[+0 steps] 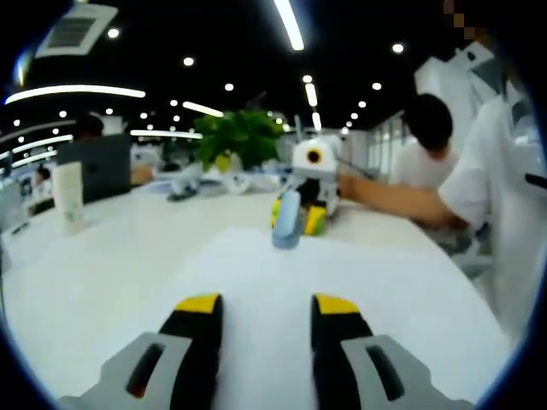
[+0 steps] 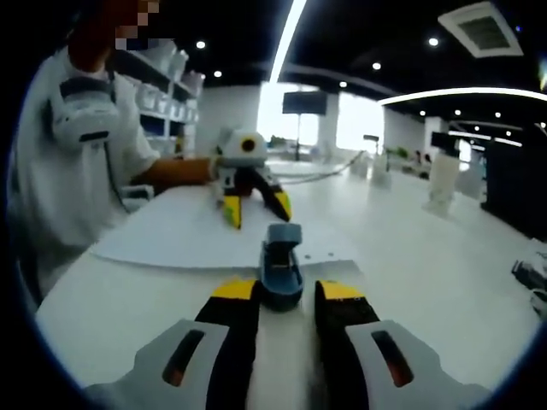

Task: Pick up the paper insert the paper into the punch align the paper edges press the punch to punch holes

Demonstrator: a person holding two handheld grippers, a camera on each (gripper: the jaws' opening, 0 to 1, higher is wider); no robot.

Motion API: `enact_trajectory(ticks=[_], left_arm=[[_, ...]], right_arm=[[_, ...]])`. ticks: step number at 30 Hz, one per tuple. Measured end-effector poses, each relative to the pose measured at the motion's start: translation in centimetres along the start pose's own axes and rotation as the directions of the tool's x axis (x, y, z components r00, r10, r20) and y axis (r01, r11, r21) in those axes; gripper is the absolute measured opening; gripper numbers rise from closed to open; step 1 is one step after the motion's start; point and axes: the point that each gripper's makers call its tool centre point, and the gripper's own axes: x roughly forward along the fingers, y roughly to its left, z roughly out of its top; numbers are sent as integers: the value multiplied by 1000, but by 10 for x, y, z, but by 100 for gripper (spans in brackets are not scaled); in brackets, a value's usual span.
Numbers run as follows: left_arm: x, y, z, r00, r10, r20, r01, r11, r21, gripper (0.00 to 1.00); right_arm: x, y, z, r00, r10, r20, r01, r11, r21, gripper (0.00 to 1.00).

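Note:
A white sheet of paper (image 1: 256, 282) lies flat on the white table (image 1: 102, 256), under my left gripper (image 1: 267, 307), which is open and holds nothing. At the sheet's far edge stands the blue hole punch (image 1: 286, 224), with the right gripper (image 1: 301, 205) behind it. In the right gripper view the punch (image 2: 282, 260) sits on the near edge of the paper (image 2: 188, 235), its near end between the jaws of my right gripper (image 2: 286, 295), which have narrowed onto it. Across the sheet the left gripper (image 2: 254, 209) hovers with its jaws spread.
A person in white (image 2: 81, 154) holds both grippers beside the table. Another person (image 1: 427, 137) sits behind. A potted plant (image 1: 244, 137), a white cup (image 1: 68, 192) and a dark screen (image 1: 107, 162) stand at the table's far side.

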Motion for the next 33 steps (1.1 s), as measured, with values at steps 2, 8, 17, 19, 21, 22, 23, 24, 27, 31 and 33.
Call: enact_trajectory(ticks=[2,8,17,19,21,22,23,24,27,31,33], left_arm=[[0,-1,0,1000,-6,2,6,1000,2,44],[1,-11,3,999,-37,-7,37,999,-28,57],[30,-12,53,995,-23,100,30,998,-63,56],[45,-17,59,995,-37,92,40,999,-36,56],[61,-23,63,995,-52,84,53,999,-3,56],[69,-26,64,995,-64,78,64,998,4,55],[76,-31,65,994,-79,75,78,997,14,55],[84,-35,65,993,-98,62,96,995,25,55],[97,-39,60,992,-123,37,122,991,50,54],[113,-47,57,988,-149,27,147,987,64,53],[118,-42,54,988,-153,30,151,987,61,53]], right_arm=[[-3,2,5,1000,-1,26,1,1000,18,32],[-20,-9,28,980,-98,174,80,991,106,34],[-62,-33,53,862,-363,354,253,913,320,34],[-66,-36,53,846,-398,354,284,899,332,34],[-69,-39,51,832,-432,348,311,883,352,35],[-69,-41,49,831,-438,342,317,879,356,35],[-71,-44,47,828,-448,336,327,874,359,36],[-72,-46,45,823,-461,332,335,866,372,36],[-75,-49,44,817,-476,327,331,850,410,32],[-71,-48,40,833,-469,294,332,848,414,32],[-67,-44,40,845,-452,287,314,852,418,31]])
